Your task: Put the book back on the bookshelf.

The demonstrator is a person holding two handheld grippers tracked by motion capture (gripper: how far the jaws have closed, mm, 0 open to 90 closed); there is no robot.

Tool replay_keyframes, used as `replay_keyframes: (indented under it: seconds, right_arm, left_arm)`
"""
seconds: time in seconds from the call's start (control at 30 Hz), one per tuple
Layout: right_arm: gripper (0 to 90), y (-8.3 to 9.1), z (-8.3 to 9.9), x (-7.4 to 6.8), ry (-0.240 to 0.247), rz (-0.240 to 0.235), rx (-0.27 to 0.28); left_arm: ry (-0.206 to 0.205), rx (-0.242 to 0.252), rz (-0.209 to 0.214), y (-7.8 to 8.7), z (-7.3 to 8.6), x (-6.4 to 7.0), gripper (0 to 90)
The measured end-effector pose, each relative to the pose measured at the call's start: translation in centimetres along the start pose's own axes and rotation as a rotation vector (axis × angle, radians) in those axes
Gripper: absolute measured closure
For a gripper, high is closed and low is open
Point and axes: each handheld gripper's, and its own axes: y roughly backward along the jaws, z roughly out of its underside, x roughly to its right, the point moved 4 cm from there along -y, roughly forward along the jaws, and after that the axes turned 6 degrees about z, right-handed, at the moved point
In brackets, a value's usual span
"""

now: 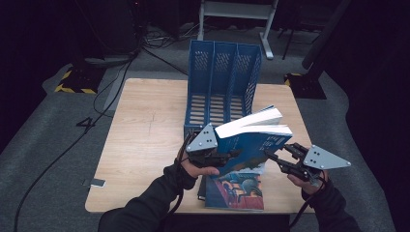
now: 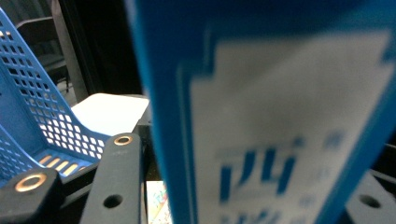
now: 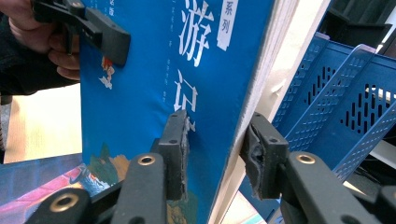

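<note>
A thick blue-covered book (image 1: 254, 145) with white page edges is held tilted above the table, in front of a blue three-slot file rack (image 1: 222, 77). My left gripper (image 1: 231, 155) is shut on the book's left side; up close the cover (image 2: 261, 140) sits between its jaws. My right gripper (image 1: 270, 153) is shut on the right edge. One of its pads (image 3: 180, 140) presses the cover (image 3: 140, 93), the other is against the page side. The rack (image 3: 336, 102) stands just behind. More books (image 1: 237, 191) lie flat under the raised one.
The wooden table (image 1: 145, 130) has bare room to the left of the rack. Its front edge runs just below the flat books. Cables, a white desk frame (image 1: 237, 9) and a yellow-and-black striped base (image 1: 77, 82) are on the grey floor beyond.
</note>
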Motion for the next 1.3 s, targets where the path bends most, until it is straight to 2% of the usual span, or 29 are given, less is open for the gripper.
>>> replay_keyframes:
  seconds: [0.13,0.3,0.33,0.43,0.47,0.53,0.57,0.6,0.67,0.73,0.8,0.83,0.87,0.9,0.97,1.0,1.07,1.2,1.23,1.3]
  right_arm:
    - [59.4,-0.1,0.2,0.1,0.001,0.014,-0.009]
    - [47.0,-0.5,0.8,0.5,-0.012,0.04,-0.048]
    - [47.0,-0.5,0.8,0.5,-0.012,0.04,-0.048]
    - [41.8,-0.4,1.3,0.9,-0.026,0.063,-0.077]
    - [40.3,-0.4,1.7,1.1,-0.033,0.068,-0.103]
    - [39.9,-0.5,1.9,1.3,-0.036,0.068,-0.12]
    - [39.3,-0.5,2.5,1.4,-0.044,0.061,-0.156]
    - [39.3,-0.5,2.5,1.4,-0.044,0.061,-0.156]
    - [38.1,-0.2,3.2,1.6,-0.036,0.061,-0.195]
    - [37.7,0.0,3.5,1.7,-0.035,0.063,-0.207]
    - [37.0,0.2,4.1,2.1,-0.055,0.061,-0.221]
    - [35.2,0.4,5.1,2.5,-0.067,0.052,-0.259]
    - [35.2,0.4,5.1,2.5,-0.067,0.052,-0.259]
    - [35.2,0.4,6.4,2.9,-0.08,0.048,-0.29]
    - [34.5,0.2,7.7,3.2,-0.067,0.07,-0.355]
    - [34.5,0.2,7.7,3.2,-0.067,0.07,-0.355]
    - [34.1,0.1,9.4,3.9,-0.091,0.092,-0.416]
    - [31.4,0.1,11.0,4.8,-0.127,0.114,-0.45]
    - [30.9,0.2,11.5,5.0,-0.155,0.12,-0.452]
    - [28.4,0.0,12.7,5.4,-0.176,0.129,-0.49]
  left_arm:
    - [-0.02,-0.002,0.004,-0.1,-0.3,0.0,54.9]
    - [-0.042,0.005,0.009,-0.2,-0.6,0.0,56.4]
    - [-0.042,0.005,0.009,-0.2,-0.6,0.0,56.6]
    - [-0.043,0.006,0.006,-0.3,-0.7,0.0,56.6]
    - [-0.037,0.018,0.001,-0.3,-1.0,-0.1,56.0]
    - [-0.035,0.022,-0.001,-0.2,-1.2,-0.1,55.4]
    - [-0.043,0.022,-0.004,-0.3,-1.4,-0.1,55.4]
    - [-0.043,0.022,-0.004,-0.3,-1.4,-0.1,55.3]
    - [-0.055,0.022,-0.002,-0.4,-1.5,-0.1,55.4]
    - [-0.055,0.022,-0.004,-0.4,-1.5,-0.1,55.6]
    - [-0.052,0.024,-0.009,-0.4,-1.5,-0.1,56.6]
    - [-0.051,0.023,-0.011,-0.3,-1.5,-0.1,57.9]
    - [-0.051,0.023,-0.011,-0.3,-1.5,-0.1,58.4]
    - [-0.046,0.021,-0.014,-0.3,-1.5,0.0,58.7]
    - [-0.043,0.018,-0.016,-0.3,-1.5,-0.1,59.1]
    - [-0.043,0.018,-0.016,-0.3,-1.5,-0.1,59.3]
    - [-0.038,0.012,-0.015,-0.2,-1.6,-0.1,59.4]
    - [-0.028,0.011,-0.016,-0.1,-1.6,-0.3,59.5]
    - [-0.025,0.013,-0.015,-0.1,-1.5,-0.4,59.5]
    - [-0.022,0.016,-0.014,-0.1,-1.5,-0.4,59.5]
